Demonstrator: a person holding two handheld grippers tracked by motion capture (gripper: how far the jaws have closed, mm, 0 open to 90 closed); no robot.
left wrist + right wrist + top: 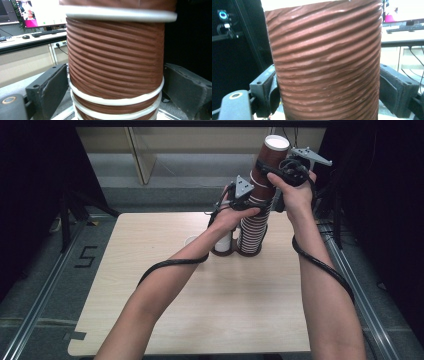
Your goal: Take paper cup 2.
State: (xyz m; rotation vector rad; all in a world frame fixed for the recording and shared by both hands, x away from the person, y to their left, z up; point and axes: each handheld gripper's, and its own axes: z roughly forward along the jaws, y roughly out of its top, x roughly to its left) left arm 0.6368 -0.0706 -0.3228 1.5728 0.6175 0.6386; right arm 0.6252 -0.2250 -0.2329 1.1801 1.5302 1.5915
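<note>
Wooden table (165, 285), far edge: stack of ribbed brown cups (252, 227); left gripper (239, 202) clamping stack, right gripper (280, 175) closing on top cup (270, 157); lift straight, steadily.

ribbed brown cup (325, 62) between the right claw's (327, 92) black jaws
</note>
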